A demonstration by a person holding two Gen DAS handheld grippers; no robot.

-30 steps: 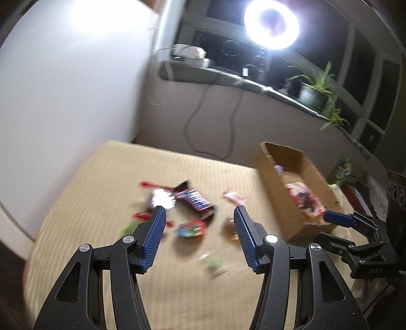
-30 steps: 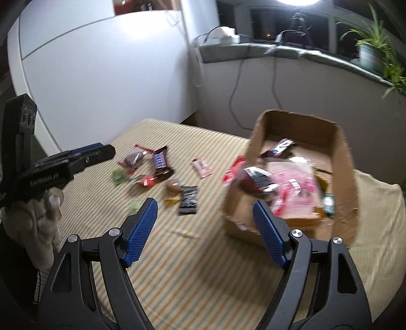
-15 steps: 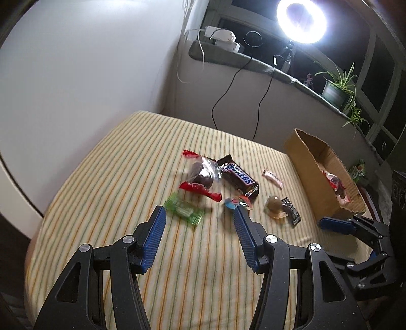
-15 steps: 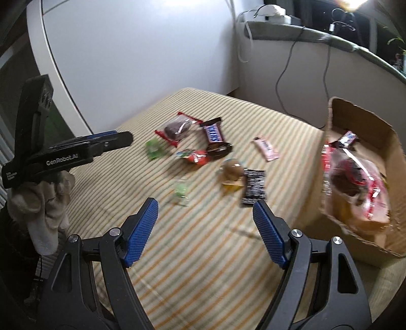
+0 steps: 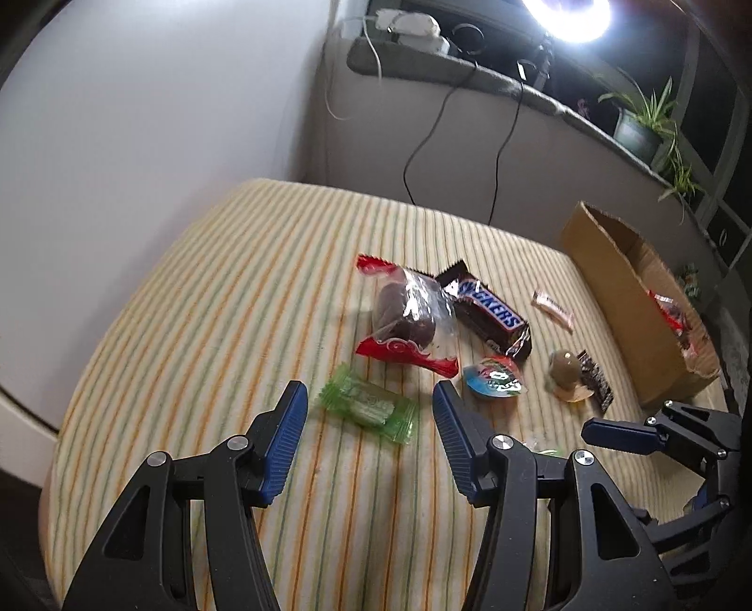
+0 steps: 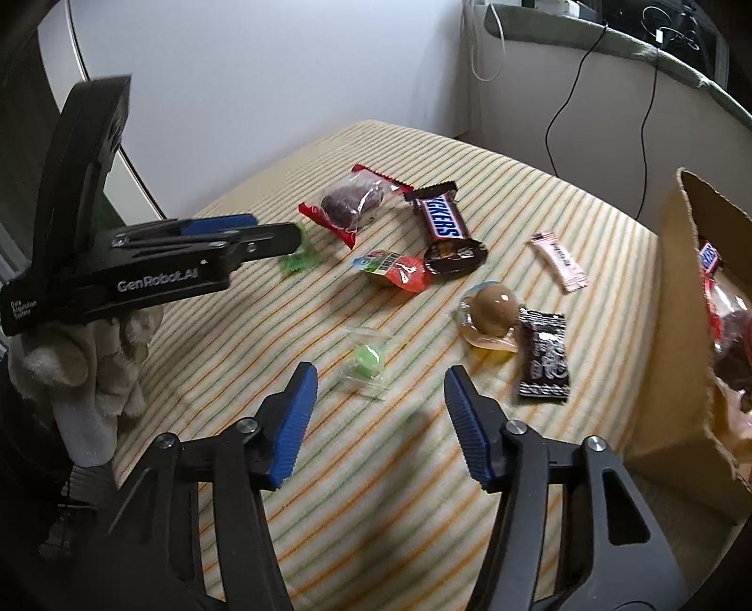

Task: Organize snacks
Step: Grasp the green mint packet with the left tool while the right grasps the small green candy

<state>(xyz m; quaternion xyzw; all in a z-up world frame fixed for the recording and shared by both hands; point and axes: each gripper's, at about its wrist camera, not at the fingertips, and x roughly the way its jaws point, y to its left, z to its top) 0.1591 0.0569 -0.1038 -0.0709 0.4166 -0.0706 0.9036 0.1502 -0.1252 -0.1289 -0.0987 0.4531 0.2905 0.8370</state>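
Note:
Several snacks lie on the striped table. My left gripper (image 5: 369, 399) is open just above a green wrapped candy (image 5: 369, 406). Beyond it lie a clear-and-red bag with a brown cake (image 5: 406, 315), a Snickers bar (image 5: 489, 310), a colourful jelly cup (image 5: 493, 378), a brown ball sweet (image 5: 566, 371) and a pink stick (image 5: 552, 308). My right gripper (image 6: 380, 392) is open above a small clear packet with a green candy (image 6: 366, 362). A black packet (image 6: 543, 359) lies to its right. The cardboard box (image 6: 677, 329) holds several snacks.
The left gripper's body (image 6: 141, 268) and gloved hand fill the left of the right wrist view. The right gripper (image 5: 658, 432) shows at the lower right of the left wrist view. A wall, a sill with cables, a ring light (image 5: 571, 19) and plants stand behind the table.
Both grippers have swung left from the box and moved down toward the loose snacks. The left one has closed in on the green candy, the right one on the clear packet. Both stay open.

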